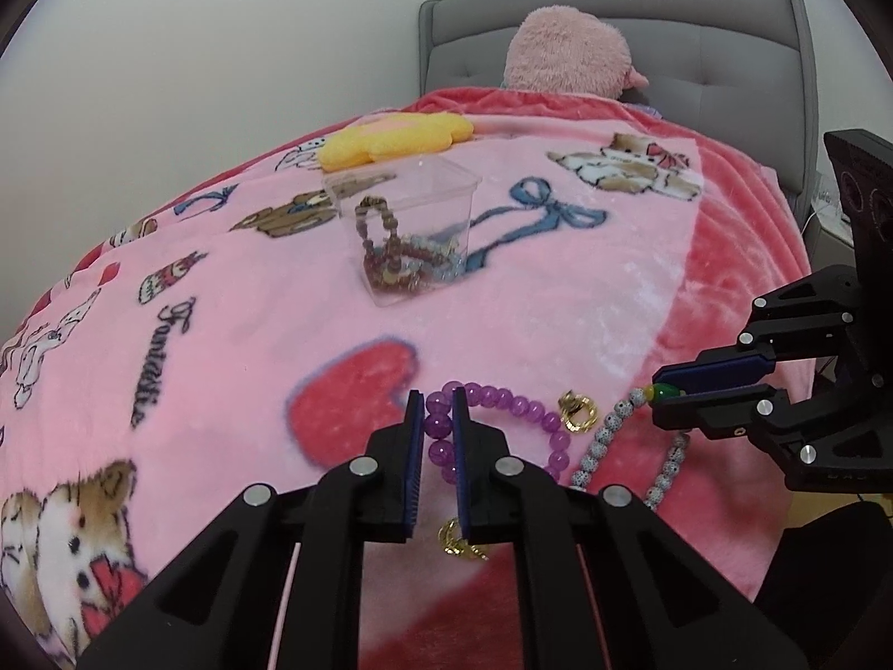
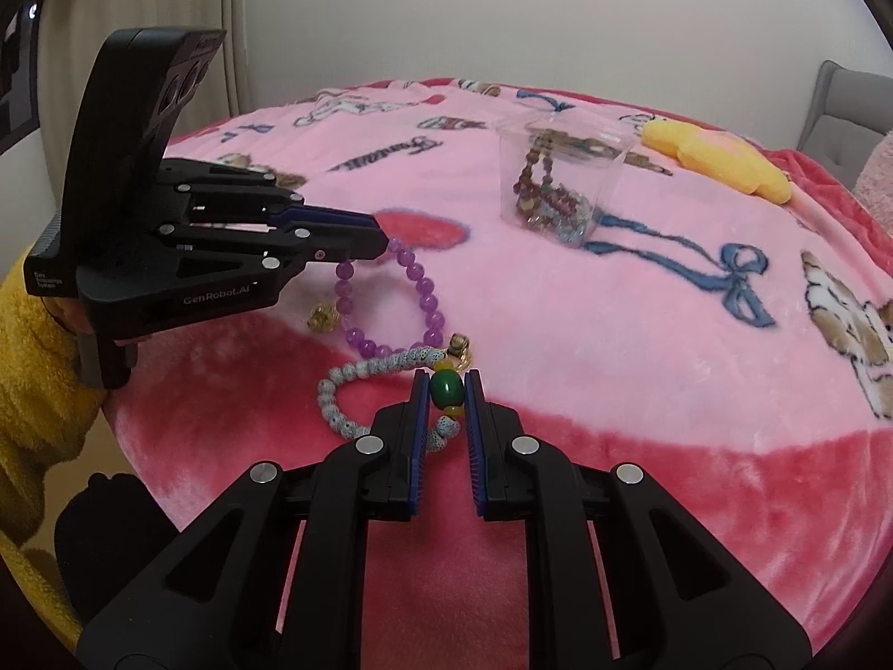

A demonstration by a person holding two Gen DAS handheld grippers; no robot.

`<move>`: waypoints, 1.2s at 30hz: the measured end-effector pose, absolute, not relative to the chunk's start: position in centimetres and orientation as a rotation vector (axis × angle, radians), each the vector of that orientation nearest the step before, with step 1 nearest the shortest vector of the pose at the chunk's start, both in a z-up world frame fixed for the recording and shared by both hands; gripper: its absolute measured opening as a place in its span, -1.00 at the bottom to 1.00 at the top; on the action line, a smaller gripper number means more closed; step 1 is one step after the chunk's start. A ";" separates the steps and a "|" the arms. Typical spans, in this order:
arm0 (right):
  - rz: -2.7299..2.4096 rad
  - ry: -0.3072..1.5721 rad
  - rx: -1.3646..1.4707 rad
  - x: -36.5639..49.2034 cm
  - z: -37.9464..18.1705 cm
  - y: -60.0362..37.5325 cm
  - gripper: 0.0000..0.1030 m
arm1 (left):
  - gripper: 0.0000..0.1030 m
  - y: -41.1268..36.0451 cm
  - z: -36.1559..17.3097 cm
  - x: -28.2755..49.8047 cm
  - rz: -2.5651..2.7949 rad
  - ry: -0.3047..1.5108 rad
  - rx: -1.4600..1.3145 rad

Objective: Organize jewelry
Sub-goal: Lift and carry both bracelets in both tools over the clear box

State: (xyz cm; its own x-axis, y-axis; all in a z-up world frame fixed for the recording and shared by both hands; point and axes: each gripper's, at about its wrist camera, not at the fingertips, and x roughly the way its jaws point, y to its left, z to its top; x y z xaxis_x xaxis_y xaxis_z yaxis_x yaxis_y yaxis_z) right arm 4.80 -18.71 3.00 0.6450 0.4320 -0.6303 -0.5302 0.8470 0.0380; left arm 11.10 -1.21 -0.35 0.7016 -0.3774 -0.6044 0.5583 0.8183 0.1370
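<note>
A purple bead bracelet (image 1: 510,401) lies on the pink blanket (image 1: 279,279); my left gripper (image 1: 437,407) is shut on its beads. It shows too in the right wrist view (image 2: 427,293), with the left gripper (image 2: 379,240) on its top. My right gripper (image 2: 446,385) is shut on the green bead (image 2: 445,389) of a speckled white bead bracelet (image 2: 357,377), also in the left wrist view (image 1: 600,444). A clear plastic box (image 1: 410,223) farther on holds several bracelets; it shows in the right wrist view (image 2: 563,178). Gold rings (image 1: 577,413) lie between the bracelets.
A yellow flower cushion (image 1: 390,137) lies beyond the box. A pink plush toy (image 1: 563,50) leans on the grey headboard (image 1: 725,44). Another gold piece (image 1: 457,539) lies under my left gripper. The bed edge drops off at the right, near my right gripper (image 1: 664,393).
</note>
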 end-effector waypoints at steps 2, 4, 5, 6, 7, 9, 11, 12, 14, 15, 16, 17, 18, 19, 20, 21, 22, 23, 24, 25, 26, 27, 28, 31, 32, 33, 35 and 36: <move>0.548 0.664 -0.144 4.8 3.4 -19.0 -0.76 | -0.81 -1.2 0.1 11.0 -0.535 0.581 0.311; 0.550 0.657 -0.136 4.7 3.7 -19.2 -0.76 | -0.81 -1.2 0.6 10.9 -0.541 0.566 0.296; 0.546 0.650 -0.131 4.7 3.9 -19.4 -0.76 | -0.81 -1.2 0.8 10.8 -0.541 0.560 0.288; 0.544 0.644 -0.126 4.8 4.1 -19.6 -0.76 | -0.81 -1.2 1.1 10.8 -0.540 0.549 0.273; 0.539 0.637 -0.121 4.8 4.3 -19.7 -0.76 | -0.81 -1.2 1.3 10.9 -0.539 0.542 0.260; 0.531 0.618 -0.107 4.8 4.8 -20.0 -0.76 | -0.81 -1.1 1.7 11.0 -0.537 0.530 0.223; 0.525 0.597 -0.096 5.0 5.4 -20.2 -0.76 | -0.81 -1.0 2.3 11.1 -0.539 0.519 0.185; 0.523 0.590 -0.095 5.1 5.6 -20.2 -0.76 | -0.81 -1.0 2.5 11.2 -0.542 0.515 0.176; 0.512 0.577 -0.095 5.4 6.1 -20.3 -0.76 | -0.81 -1.0 3.2 11.5 -0.541 0.500 0.150; 0.508 0.572 -0.091 5.6 6.4 -20.4 -0.76 | -0.81 -1.0 3.4 11.6 -0.541 0.497 0.144; 0.508 0.565 -0.086 5.9 6.6 -20.5 -0.76 | -0.81 -1.0 3.8 11.8 -0.540 0.491 0.132; 0.507 0.560 -0.086 6.0 6.8 -20.5 -0.76 | -0.81 -1.0 4.1 12.0 -0.538 0.486 0.120; 0.497 0.550 -0.086 6.3 7.2 -20.6 -0.76 | -0.81 -1.0 4.4 12.2 -0.536 0.481 0.108; 0.493 0.541 -0.085 6.6 7.5 -20.7 -0.76 | -0.81 -1.0 4.6 12.4 -0.534 0.477 0.100; 0.493 0.537 -0.082 6.9 7.7 -20.7 -0.76 | -0.81 -0.9 4.9 12.6 -0.532 0.474 0.091; 0.489 0.529 -0.076 7.2 8.1 -20.8 -0.76 | -0.81 -1.0 5.1 13.0 -0.528 0.471 0.080; 0.489 0.523 -0.076 7.6 8.4 -20.8 -0.76 | -0.81 -1.0 5.3 13.2 -0.526 0.469 0.075; 0.483 0.515 -0.074 7.8 8.7 -20.8 -0.76 | -0.81 -1.0 5.5 13.4 -0.526 0.467 0.068; 0.478 0.506 -0.071 8.1 9.1 -20.9 -0.76 | -0.81 -1.1 5.8 13.7 -0.522 0.459 0.059; 0.477 0.500 -0.066 8.3 9.4 -20.9 -0.76 | -0.81 -1.1 6.0 13.9 -0.523 0.455 0.052; 0.476 0.495 -0.061 8.6 9.7 -21.0 -0.76 | -0.81 -1.2 6.2 14.1 -0.525 0.453 0.045; 0.471 0.486 -0.057 9.0 10.1 -21.1 -0.76 | -0.81 -1.2 6.5 14.5 -0.527 0.448 0.032; 0.466 0.478 -0.056 9.2 10.4 -21.1 -0.76 | -0.81 -1.2 6.7 14.8 -0.528 0.447 0.025; 0.454 0.458 -0.044 10.1 11.3 -21.4 -0.76 | -0.81 -1.4 7.5 15.8 -0.531 0.445 0.006; 0.451 0.454 -0.041 10.4 11.5 -21.4 -0.76 | -0.81 -1.5 7.7 16.2 -0.534 0.445 0.000; 0.447 0.449 -0.039 10.8 11.8 -21.5 -0.76 | -0.81 -1.6 8.0 16.5 -0.533 0.446 -0.004; 0.440 0.441 -0.033 11.6 12.2 -21.5 -0.76 | -0.81 -1.7 8.3 17.1 -0.534 0.447 -0.011; 0.440 0.439 -0.031 11.9 12.4 -21.5 -0.76 | -0.81 -1.8 8.6 17.4 -0.534 0.446 -0.015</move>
